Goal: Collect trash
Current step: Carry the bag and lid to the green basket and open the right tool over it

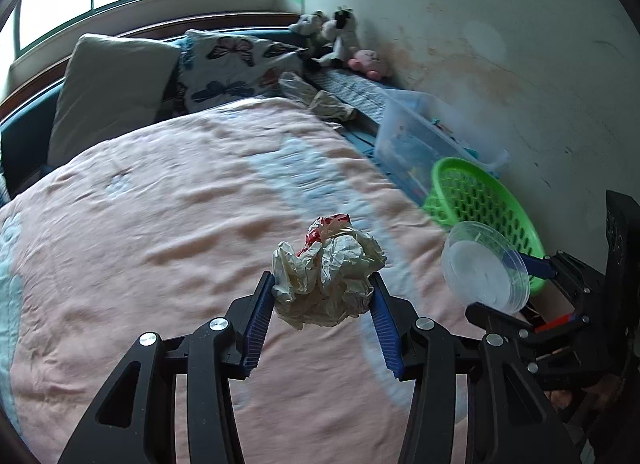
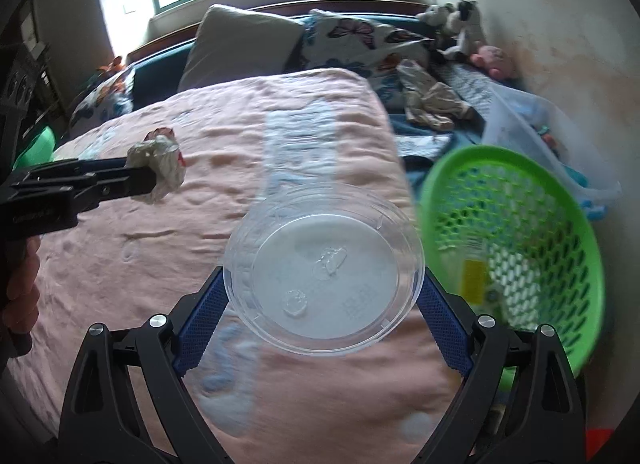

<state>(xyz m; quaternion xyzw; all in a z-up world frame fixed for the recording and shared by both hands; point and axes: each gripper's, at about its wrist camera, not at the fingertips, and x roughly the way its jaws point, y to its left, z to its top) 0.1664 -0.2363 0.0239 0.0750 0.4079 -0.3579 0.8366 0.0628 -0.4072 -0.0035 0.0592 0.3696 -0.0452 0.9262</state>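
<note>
Above the pink bed [image 1: 160,224], the left gripper [image 1: 323,292] clamps its fingers on crumpled paper [image 1: 328,280]. The right gripper [image 2: 322,296] grips a clear lid [image 2: 324,268] near the green basket [image 2: 520,232].

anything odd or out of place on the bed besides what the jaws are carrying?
Yes. A crumpled beige bag or wrapper lies loose at the bed's far edge beside the butterfly pillow, not yet collected. The green basket sits tilted at the bed's edge, a yellow-labelled item inside. No spill visible.
</note>
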